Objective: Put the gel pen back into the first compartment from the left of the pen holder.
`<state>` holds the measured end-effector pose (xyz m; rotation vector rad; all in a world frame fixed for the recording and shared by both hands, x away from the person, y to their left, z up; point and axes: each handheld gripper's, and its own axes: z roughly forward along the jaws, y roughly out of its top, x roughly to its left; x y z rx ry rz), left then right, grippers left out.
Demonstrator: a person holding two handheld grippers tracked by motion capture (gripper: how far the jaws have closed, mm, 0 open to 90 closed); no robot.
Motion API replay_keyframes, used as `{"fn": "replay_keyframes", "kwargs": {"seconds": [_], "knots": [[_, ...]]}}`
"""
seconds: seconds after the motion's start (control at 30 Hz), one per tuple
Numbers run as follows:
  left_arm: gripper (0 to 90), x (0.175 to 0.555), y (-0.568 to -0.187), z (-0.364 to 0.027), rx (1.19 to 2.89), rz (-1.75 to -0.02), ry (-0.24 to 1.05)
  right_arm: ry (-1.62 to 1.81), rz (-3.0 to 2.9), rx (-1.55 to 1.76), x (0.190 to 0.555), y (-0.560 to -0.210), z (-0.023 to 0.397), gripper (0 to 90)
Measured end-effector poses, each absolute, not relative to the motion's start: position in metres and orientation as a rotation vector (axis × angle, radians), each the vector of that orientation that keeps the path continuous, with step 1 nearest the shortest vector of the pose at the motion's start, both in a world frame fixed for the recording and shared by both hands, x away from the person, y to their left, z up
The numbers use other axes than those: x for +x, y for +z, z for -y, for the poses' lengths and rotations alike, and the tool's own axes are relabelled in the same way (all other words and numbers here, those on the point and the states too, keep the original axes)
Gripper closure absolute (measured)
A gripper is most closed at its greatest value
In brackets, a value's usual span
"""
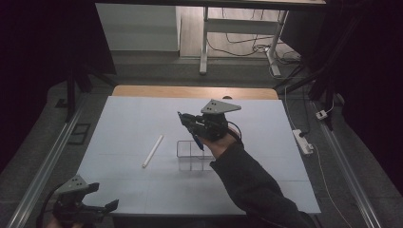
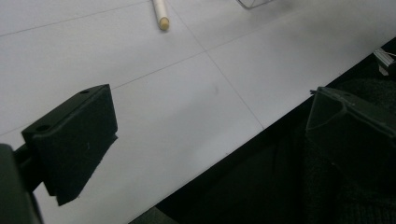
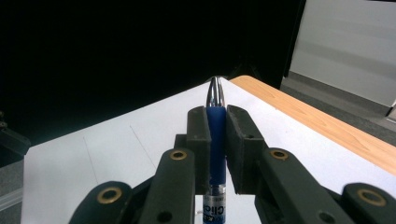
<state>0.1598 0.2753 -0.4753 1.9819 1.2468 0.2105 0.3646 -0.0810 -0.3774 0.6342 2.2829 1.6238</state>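
Note:
My right gripper (image 1: 184, 119) hovers over the middle of the white table, shut on a blue pen (image 1: 197, 142). The pen's lower end hangs down over a clear open box (image 1: 192, 155). In the right gripper view the blue pen (image 3: 215, 140) stands upright between the two pads, its silver tip above my right gripper (image 3: 215, 122). A white stick (image 1: 153, 150) lies flat to the left of the box. My left gripper (image 1: 103, 196) rests at the table's near left corner, open and holding nothing. My left gripper (image 2: 210, 135) has its jaws spread wide over the table edge, with the white stick (image 2: 160, 13) farther off.
The white tabletop (image 1: 266, 137) has a wooden strip (image 1: 142, 91) along its far edge. A power strip (image 1: 302, 141) and cables lie on the floor to the right. Metal rails (image 1: 45, 161) run along both sides, and a desk frame (image 1: 204, 47) stands beyond.

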Motion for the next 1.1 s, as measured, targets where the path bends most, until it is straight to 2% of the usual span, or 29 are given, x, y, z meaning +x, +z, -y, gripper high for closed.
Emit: {"fn": "replay_keyframes", "kwargs": {"seconds": [0.73, 1.1], "knots": [[2.5, 0.160, -0.475, -0.276, 1.982, -1.243, 0.209, 1.643, -2.283, 0.603, 0.370, -0.394, 0.039, 80.2], [2.6, 0.159, -0.475, -0.276, 1.983, -1.241, 0.210, 1.630, -2.286, 0.617, 0.369, -0.410, 0.033, 80.2]]}}
